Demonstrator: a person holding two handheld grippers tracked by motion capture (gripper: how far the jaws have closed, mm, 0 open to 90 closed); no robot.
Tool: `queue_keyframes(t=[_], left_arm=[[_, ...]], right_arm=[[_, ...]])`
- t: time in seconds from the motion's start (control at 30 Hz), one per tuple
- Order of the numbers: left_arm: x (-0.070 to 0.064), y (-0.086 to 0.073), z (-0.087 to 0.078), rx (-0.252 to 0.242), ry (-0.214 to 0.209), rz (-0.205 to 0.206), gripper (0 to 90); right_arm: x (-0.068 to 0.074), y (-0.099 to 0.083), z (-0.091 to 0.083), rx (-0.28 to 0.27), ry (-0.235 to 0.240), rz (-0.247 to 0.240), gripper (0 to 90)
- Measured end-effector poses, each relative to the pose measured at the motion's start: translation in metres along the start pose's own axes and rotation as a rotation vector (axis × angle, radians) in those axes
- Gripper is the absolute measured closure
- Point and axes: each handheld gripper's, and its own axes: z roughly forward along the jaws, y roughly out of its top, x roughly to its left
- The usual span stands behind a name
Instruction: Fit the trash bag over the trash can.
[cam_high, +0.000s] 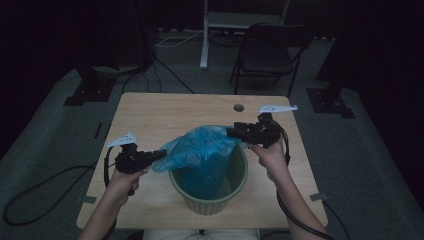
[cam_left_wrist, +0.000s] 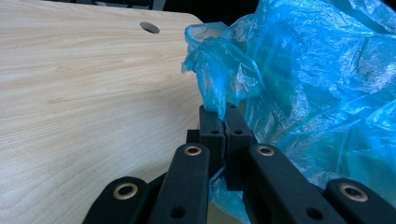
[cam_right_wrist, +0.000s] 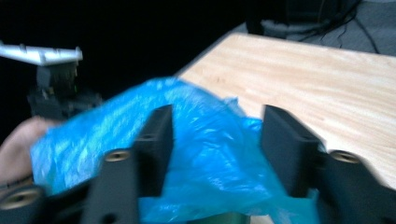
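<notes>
While the left gripper pinches the blue bag's edge over the green bin, the right gripper, blurred, seems spread around plastic; bare wooden table surrounds them.

The blue bag drapes over the green bin and hides most of its inside and its far rim; in the left gripper view the bag runs off the top and right edges. Where the left gripper pinches the bag, the film covers the jaw tips. The right gripper view is motion-blurred, so whether the right gripper touches the bag between its parted jaws cannot be told.
</notes>
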Motion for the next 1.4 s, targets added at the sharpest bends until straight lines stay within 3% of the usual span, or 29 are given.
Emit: queue_keyframes(t=[0.03, 0.07, 0.17, 0.27, 0.37, 0.47, 0.67, 0.83, 1.0, 1.07, 1.23, 1.4], left_arm=[[0.000, 0.000, 0.000, 0.001, 0.000, -0.001, 89.8], [0.000, 0.000, 0.000, 0.003, -0.002, -0.002, 89.8], [0.000, 0.000, -0.001, 0.005, -0.002, -0.003, 89.9], [0.000, 0.000, -0.002, 0.003, 0.000, 0.000, 89.8], [-0.001, -0.001, -0.005, 0.000, -0.001, 0.002, 89.9], [-0.001, -0.001, -0.007, -0.002, 0.000, 0.003, 89.8], [-0.001, -0.001, -0.007, -0.002, 0.001, 0.006, 89.7], [-0.002, -0.002, -0.009, -0.004, -0.004, 0.003, 88.5], [-0.002, -0.002, -0.011, -0.010, -0.009, -0.004, 88.5], [-0.002, -0.003, -0.011, -0.014, -0.016, -0.005, 88.4], [-0.003, -0.005, -0.011, -0.020, -0.045, -0.017, 87.1], [-0.009, -0.008, -0.005, 0.010, -0.049, 0.012, 87.3]], right_arm=[[0.001, 0.000, 0.001, 0.012, 0.005, -0.010, 61.5], [0.001, -0.001, 0.002, 0.018, 0.018, -0.012, 75.6], [0.004, -0.002, -0.002, 0.026, 0.032, -0.034, 89.1], [0.008, -0.003, -0.013, -0.005, 0.025, -0.051, 89.6], [0.009, -0.007, -0.030, -0.063, 0.054, -0.040, 90.0], [0.015, -0.015, -0.050, -0.114, 0.092, -0.041, 89.9], [0.031, -0.041, -0.072, -0.131, 0.193, -0.037, 89.9], [0.039, -0.072, -0.082, -0.126, 0.211, -0.017, 89.9], [0.049, -0.099, -0.081, -0.083, 0.246, 0.002, 90.0], [0.050, -0.111, -0.081, -0.073, 0.296, 0.033, 90.0], [0.052, -0.137, -0.073, -0.004, 0.285, 0.080, 90.0], [0.045, -0.157, -0.062, 0.031, 0.309, 0.141, 90.0]])
